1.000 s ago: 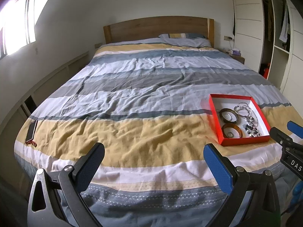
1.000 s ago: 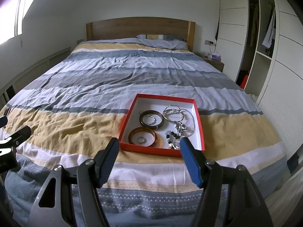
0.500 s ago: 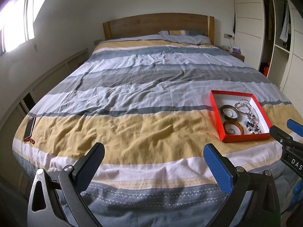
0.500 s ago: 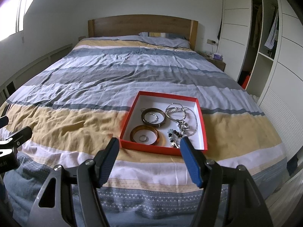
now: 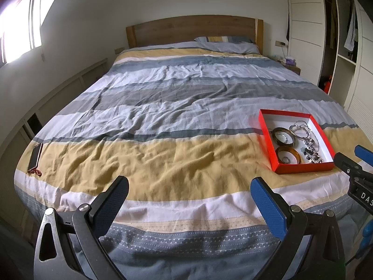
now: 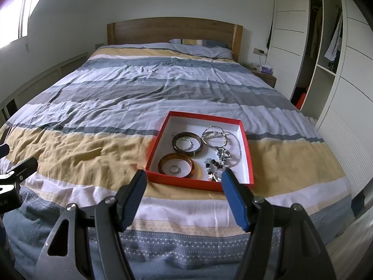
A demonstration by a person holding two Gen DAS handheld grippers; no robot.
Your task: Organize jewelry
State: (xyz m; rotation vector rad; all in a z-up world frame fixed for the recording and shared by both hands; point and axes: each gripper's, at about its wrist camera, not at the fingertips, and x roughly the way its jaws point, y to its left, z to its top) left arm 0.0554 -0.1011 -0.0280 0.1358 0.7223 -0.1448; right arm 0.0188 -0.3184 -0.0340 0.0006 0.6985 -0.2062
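A red tray (image 6: 246, 140) with a white floor lies on the striped bed cover, near the foot of the bed. It holds a dark bangle (image 6: 186, 141), an amber bangle (image 6: 176, 162) with a small ring inside, silver chains (image 6: 218, 136) and a beaded piece (image 6: 213, 163). The tray also shows in the left wrist view (image 5: 265, 130). My right gripper (image 6: 184, 186) is open and empty, just in front of the tray. My left gripper (image 5: 190, 193) is open and empty over the bed's foot, left of the tray.
A phone (image 5: 35, 155) lies at the bed's left edge. A wooden headboard (image 5: 193, 30) and a pillow (image 5: 227, 44) are at the far end. A nightstand (image 6: 264, 73) and white wardrobes (image 6: 326, 58) stand on the right. A window (image 5: 18, 32) is on the left.
Both grippers have drawn back a little from the bed, so the tray looks slightly farther away. Both stay open and empty.
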